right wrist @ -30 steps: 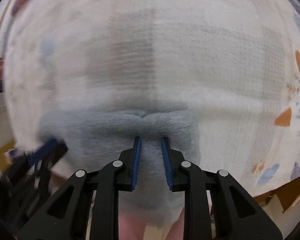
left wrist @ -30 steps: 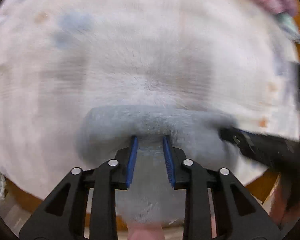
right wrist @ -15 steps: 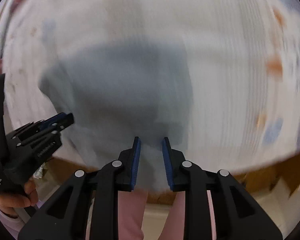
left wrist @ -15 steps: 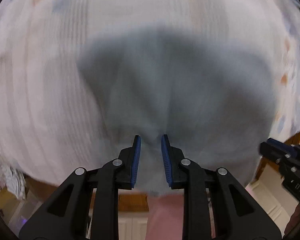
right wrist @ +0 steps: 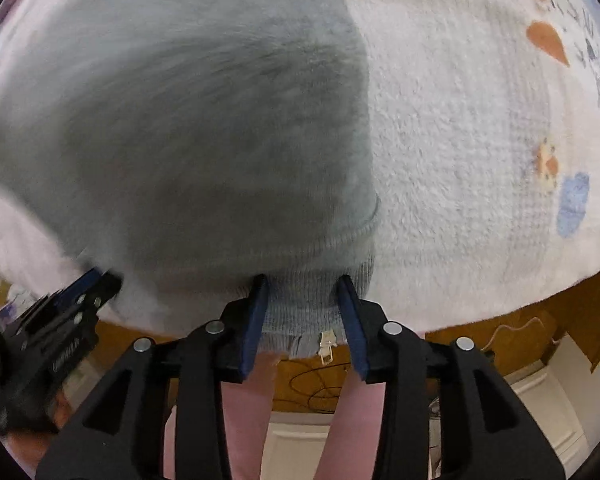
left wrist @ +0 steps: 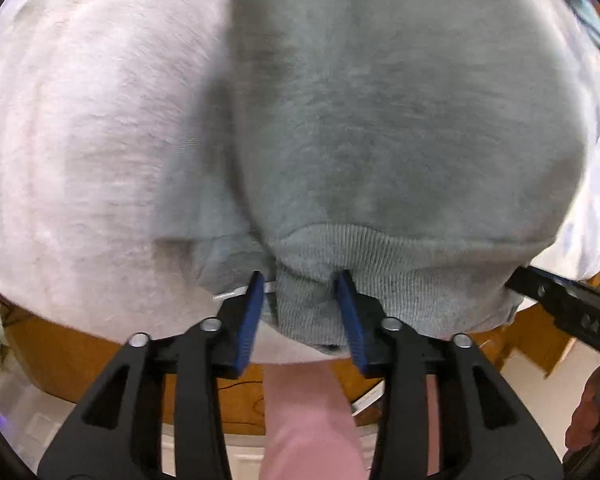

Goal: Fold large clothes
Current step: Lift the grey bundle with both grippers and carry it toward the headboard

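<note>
A grey fleece sweatshirt [left wrist: 380, 120] lies spread on a white fluffy blanket [left wrist: 80, 120], its ribbed hem [left wrist: 400, 276] nearest me at the near edge. My left gripper [left wrist: 300, 284] is shut on the left part of the hem. My right gripper [right wrist: 302, 286] is shut on the right part of the hem [right wrist: 300, 304]; the sweatshirt body [right wrist: 180, 140] stretches away, blurred. A zipper pull [right wrist: 326, 344] hangs below the hem. Each gripper shows at the edge of the other view: the right gripper [left wrist: 572, 312], the left gripper [right wrist: 60, 320].
The blanket [right wrist: 480, 160] has orange and blue animal prints [right wrist: 572, 204] on its right side. Beneath its near edge are a wooden frame [left wrist: 60, 360] and pink trouser legs [left wrist: 312, 420]. Other clothes [left wrist: 580, 0] lie at the far right.
Both grippers pulled the hem back toward the near edge, and the sweatshirt unrolled from a small bundle to spread flat over the blanket. The jaws stand a little wider now.
</note>
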`<state>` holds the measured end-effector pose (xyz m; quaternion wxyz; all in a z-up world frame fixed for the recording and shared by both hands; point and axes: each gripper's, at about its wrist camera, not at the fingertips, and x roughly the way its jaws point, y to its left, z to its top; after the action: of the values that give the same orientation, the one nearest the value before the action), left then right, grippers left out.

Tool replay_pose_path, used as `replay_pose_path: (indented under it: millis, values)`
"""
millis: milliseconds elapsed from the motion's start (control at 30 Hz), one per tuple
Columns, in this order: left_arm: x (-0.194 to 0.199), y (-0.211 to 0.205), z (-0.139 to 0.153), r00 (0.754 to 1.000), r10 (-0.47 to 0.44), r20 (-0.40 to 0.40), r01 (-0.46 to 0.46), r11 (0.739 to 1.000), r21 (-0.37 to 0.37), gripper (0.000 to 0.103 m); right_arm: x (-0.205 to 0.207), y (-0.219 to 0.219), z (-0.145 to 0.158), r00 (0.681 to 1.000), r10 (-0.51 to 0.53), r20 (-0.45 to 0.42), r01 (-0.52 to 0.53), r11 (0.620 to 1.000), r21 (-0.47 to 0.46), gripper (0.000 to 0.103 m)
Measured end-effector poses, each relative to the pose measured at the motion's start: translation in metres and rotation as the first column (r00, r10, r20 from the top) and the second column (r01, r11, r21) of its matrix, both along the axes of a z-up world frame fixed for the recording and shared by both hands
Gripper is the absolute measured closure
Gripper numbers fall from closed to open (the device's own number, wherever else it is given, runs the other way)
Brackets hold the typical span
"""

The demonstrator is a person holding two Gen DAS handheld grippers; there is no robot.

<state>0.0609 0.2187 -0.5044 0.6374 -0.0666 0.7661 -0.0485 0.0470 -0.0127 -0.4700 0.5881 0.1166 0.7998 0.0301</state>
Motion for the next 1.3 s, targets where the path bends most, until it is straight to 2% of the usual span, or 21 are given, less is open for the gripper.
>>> replay_pose_path:
  millis: [67, 100, 200, 300, 400, 500, 633, 667, 700, 733, 767, 800, 833, 900, 933, 967, 1000, 1067, 1100, 1167, 1300]
  values:
    - [0.000, 0.008, 0.019, 0.999, -0.018, 0.039, 0.018, 1.000, 0.001, 0.027, 0.002, -0.011, 0.023, 0.997, -0.010, 0.081, 0.007, 0.999, 0.043, 0.013]
    - [0.006, 0.015, 0.030, 0.997, -0.017, 0.074, 0.017, 1.000, 0.001, 0.021, 0.004, -0.019, 0.040, 0.987, -0.040, 0.153, 0.027, 0.996, 0.086, 0.008]
    - [0.019, 0.042, 0.040, 0.991, 0.024, 0.130, -0.014, 0.997, -0.076, 0.013, 0.013, -0.033, 0.052, 0.973, -0.082, 0.215, 0.042, 0.982, 0.184, 0.008]
    - [0.036, 0.079, 0.029, 0.991, 0.072, 0.113, -0.057, 0.990, -0.130, 0.013, 0.028, -0.041, 0.035, 0.972, -0.076, 0.223, 0.029, 0.978, 0.209, 0.008]
    - [0.060, 0.104, 0.007, 0.986, 0.121, 0.118, -0.090, 0.967, -0.239, 0.013, 0.065, -0.039, 0.014, 0.977, -0.055, 0.207, -0.006, 0.960, 0.281, 0.008]
    - [0.078, 0.129, -0.018, 0.983, 0.165, 0.079, -0.115, 0.893, -0.434, 0.007, 0.080, -0.035, -0.013, 0.972, -0.014, 0.233, -0.075, 0.927, 0.367, 0.008]
    - [0.069, 0.126, -0.026, 0.991, 0.131, 0.038, -0.088, 0.828, -0.553, 0.005, 0.078, -0.038, -0.044, 0.974, -0.085, 0.212, -0.044, 0.840, 0.541, 0.006]
    - [0.055, 0.127, -0.022, 0.990, 0.140, 0.014, -0.103, 0.790, -0.605, 0.005, 0.074, -0.041, -0.043, 0.967, -0.116, 0.225, -0.027, 0.837, 0.547, 0.006]
    - [0.046, 0.127, -0.026, 0.986, 0.156, -0.052, -0.150, 0.724, -0.673, 0.005, 0.071, -0.042, -0.041, 0.963, -0.140, 0.231, -0.010, 0.837, 0.548, 0.006]
    - [0.039, 0.122, -0.040, 0.972, 0.169, -0.161, -0.232, 0.636, -0.736, 0.005, 0.062, -0.039, -0.042, 0.970, -0.162, 0.181, 0.027, 0.812, 0.584, 0.006]
    - [0.028, 0.115, -0.054, 0.946, 0.160, -0.281, -0.321, 0.568, -0.757, 0.005, 0.051, -0.032, -0.048, 0.984, -0.155, 0.088, 0.069, 0.789, 0.610, 0.006]
    - [0.019, 0.110, -0.058, 0.948, 0.154, -0.278, -0.314, 0.587, -0.746, 0.005, 0.044, -0.029, -0.047, 0.983, -0.151, 0.100, 0.063, 0.802, 0.594, 0.006]
    - [0.018, 0.103, -0.056, 0.966, 0.151, -0.211, -0.259, 0.630, -0.732, 0.005, 0.038, -0.023, -0.042, 0.973, -0.127, 0.192, -0.002, 0.829, 0.559, 0.006]
    - [0.022, 0.093, -0.045, 0.977, 0.146, -0.155, -0.213, 0.706, -0.676, 0.008, 0.044, -0.017, -0.046, 0.969, -0.117, 0.217, -0.021, 0.838, 0.546, 0.006]
    - [0.021, 0.095, -0.038, 0.973, 0.177, -0.147, -0.230, 0.733, -0.640, 0.018, 0.049, -0.019, -0.048, 0.973, -0.153, 0.174, 0.031, 0.831, 0.555, 0.009]
    - [0.021, 0.095, -0.026, 0.980, 0.175, -0.096, -0.197, 0.767, -0.611, 0.052, 0.053, -0.025, -0.047, 0.973, -0.199, 0.114, 0.104, 0.827, 0.553, 0.025]
    - [0.020, 0.094, -0.013, 0.989, 0.143, -0.041, -0.140, 0.803, -0.579, 0.062, 0.055, -0.028, -0.039, 0.976, -0.186, 0.113, 0.100, 0.845, 0.525, 0.033]
    - [0.021, 0.085, 0.018, 0.997, 0.078, 0.026, -0.054, 0.864, -0.501, 0.072, 0.057, -0.025, -0.017, 0.978, -0.151, 0.142, 0.064, 0.870, 0.488, 0.052]
    - [0.023, 0.079, 0.038, 0.997, 0.045, 0.061, -0.012, 0.890, -0.456, 0.074, 0.058, -0.022, 0.000, 0.976, -0.156, 0.154, 0.063, 0.872, 0.485, 0.053]
    - [0.029, 0.074, 0.078, 0.992, -0.015, 0.124, 0.060, 0.928, -0.367, 0.074, 0.060, -0.016, 0.030, 0.967, -0.161, 0.196, 0.052, 0.882, 0.468, 0.055]
    - [0.040, 0.084, 0.154, 0.981, 0.024, 0.194, 0.044, 0.940, -0.338, 0.074, 0.066, -0.017, 0.088, 0.945, -0.223, 0.241, 0.074, 0.858, 0.508, 0.056]
